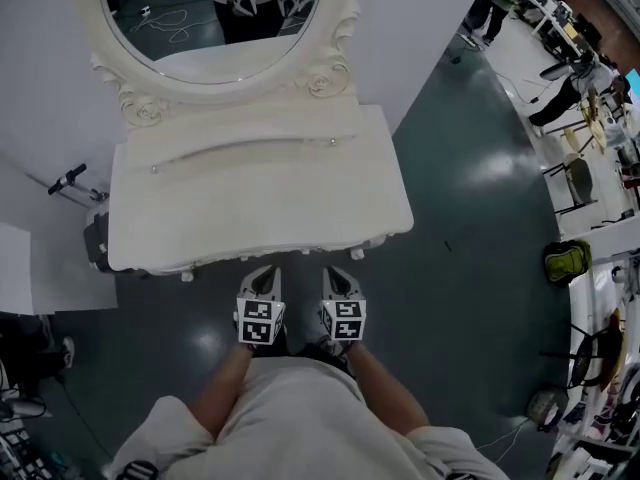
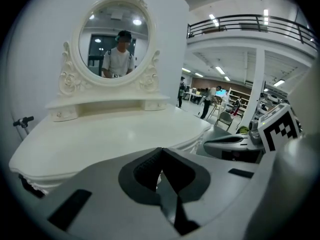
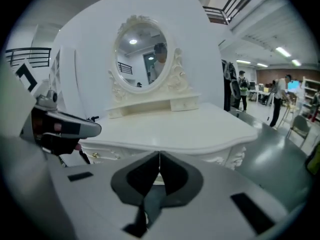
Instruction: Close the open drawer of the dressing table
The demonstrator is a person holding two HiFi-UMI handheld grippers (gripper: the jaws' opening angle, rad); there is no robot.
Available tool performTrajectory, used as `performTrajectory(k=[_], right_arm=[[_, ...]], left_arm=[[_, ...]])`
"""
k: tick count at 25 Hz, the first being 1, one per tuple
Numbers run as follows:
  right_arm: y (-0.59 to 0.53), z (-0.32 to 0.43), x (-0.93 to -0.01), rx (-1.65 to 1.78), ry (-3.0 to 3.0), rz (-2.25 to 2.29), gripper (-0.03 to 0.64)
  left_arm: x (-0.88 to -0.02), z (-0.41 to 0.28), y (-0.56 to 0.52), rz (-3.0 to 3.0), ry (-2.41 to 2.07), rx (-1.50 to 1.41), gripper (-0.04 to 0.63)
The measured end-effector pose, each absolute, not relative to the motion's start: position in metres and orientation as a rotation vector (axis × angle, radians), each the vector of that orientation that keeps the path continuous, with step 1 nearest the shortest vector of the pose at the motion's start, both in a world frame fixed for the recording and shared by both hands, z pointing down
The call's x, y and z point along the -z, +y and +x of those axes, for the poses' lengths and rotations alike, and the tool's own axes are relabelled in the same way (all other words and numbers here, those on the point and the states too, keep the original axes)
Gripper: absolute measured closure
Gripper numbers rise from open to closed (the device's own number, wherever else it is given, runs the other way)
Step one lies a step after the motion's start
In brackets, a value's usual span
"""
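The white dressing table [image 1: 260,198] with its oval mirror [image 1: 205,13] stands against the wall, straight ahead of me. From above, no drawer sticks out past its front edge. In the right gripper view a drawer front with a small gold knob [image 3: 94,155] sits under the tabletop [image 3: 175,129]. My left gripper [image 1: 265,270] and right gripper [image 1: 338,271] hover side by side just before the front edge, apart from it. Both are shut with nothing between the pads, as the left gripper [image 2: 161,151] and right gripper [image 3: 159,155] show in their own views.
A scooter handlebar [image 1: 70,179] and a dark box [image 1: 96,240] sit at the table's left end. A yellow-green backpack [image 1: 566,261], chairs [image 1: 577,179] and desks stand far right across the grey floor. People [image 3: 243,90] walk in the background.
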State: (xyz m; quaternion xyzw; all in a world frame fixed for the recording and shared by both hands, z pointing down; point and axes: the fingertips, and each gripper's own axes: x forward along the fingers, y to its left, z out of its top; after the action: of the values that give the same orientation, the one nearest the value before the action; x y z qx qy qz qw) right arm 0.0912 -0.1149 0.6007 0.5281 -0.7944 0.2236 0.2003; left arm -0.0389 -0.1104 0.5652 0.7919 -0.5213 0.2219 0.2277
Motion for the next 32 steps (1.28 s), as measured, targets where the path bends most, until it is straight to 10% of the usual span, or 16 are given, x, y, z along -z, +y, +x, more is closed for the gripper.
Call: performTrajectory(k=[32], right_arm=[[-0.029,0.098,-0.472,-0.167,-2.533,1.291,0.602]], left_arm=[[-0.5,0.027,-0.013,2.217,-1.664,-0.44,0.588]])
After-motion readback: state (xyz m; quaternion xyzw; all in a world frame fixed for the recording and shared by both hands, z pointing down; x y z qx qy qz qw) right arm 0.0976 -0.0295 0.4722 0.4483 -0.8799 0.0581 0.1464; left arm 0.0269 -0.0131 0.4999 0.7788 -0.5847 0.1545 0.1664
